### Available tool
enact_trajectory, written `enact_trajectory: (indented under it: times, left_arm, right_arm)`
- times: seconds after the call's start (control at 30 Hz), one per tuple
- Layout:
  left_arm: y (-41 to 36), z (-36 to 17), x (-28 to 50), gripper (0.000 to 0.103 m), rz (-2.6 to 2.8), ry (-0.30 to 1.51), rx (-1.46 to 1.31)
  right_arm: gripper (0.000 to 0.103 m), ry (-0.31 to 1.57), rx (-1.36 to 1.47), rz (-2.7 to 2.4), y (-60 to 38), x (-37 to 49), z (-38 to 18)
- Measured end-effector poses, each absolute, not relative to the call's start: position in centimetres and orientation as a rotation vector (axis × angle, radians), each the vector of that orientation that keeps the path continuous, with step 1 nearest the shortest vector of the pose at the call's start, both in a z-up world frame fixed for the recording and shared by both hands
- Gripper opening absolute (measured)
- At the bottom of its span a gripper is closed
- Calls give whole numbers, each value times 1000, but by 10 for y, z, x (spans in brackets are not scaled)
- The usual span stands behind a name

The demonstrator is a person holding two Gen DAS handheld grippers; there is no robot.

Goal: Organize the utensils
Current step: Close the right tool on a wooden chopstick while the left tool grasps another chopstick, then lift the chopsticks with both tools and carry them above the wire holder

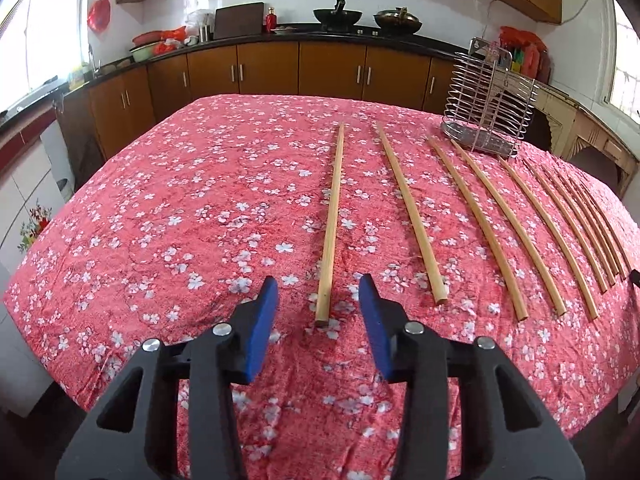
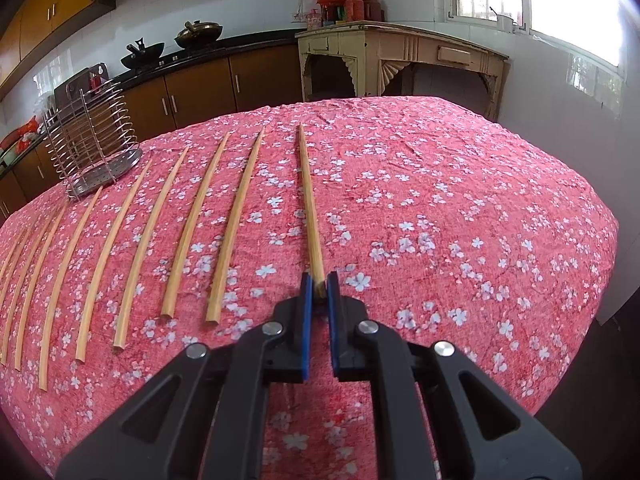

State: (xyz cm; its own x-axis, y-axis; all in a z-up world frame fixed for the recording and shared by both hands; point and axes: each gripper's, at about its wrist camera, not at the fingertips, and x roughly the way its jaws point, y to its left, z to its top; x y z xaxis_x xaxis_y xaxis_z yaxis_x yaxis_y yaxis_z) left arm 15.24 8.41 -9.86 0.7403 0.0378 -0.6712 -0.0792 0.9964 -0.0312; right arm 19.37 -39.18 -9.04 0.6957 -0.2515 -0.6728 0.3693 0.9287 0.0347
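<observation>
Several wooden chopsticks lie side by side on the red floral tablecloth [image 1: 160,208]. My left gripper [image 1: 319,288] is open, and the near end of the leftmost chopstick [image 1: 331,224] lies between its blue pads [image 1: 262,320], not gripped. My right gripper [image 2: 319,285] is shut on the near end of the rightmost chopstick [image 2: 309,200], which still lies along the cloth. A wire utensil holder [image 1: 490,100] stands at the far side of the table; it also shows in the right wrist view [image 2: 94,144].
The row of other chopsticks [image 2: 188,232] fills the table between the two grippers. Kitchen counters with woks [image 1: 338,20] run behind the table. A cream wooden side table [image 2: 400,56] stands at the far right. The table edge [image 2: 592,240] drops off to the right.
</observation>
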Motion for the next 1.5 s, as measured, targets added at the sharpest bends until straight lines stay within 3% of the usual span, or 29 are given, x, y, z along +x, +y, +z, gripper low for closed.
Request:
enact_trajectory:
  times: [0.13,0.27,0.57,1.07,1.5]
  left_arm:
    - [84,-99,151,32,67,730,-64]
    - [82,-100,150,8,66,731,-62]
    - [84,-87,144,7,19,718,-68]
    - [92,31,169,7,5,479,26]
    - [82,87,209,7,15,353,58]
  right_arm:
    - [9,719,168,-353,-390,192,-91]
    - [8,716,159,-349,-388,191,-91]
    - [8,663,161,-335,-387,177,-71]
    - [8,428,56,-316,-381,180,38]
    - [8,311,24,-301,-385,226,104]
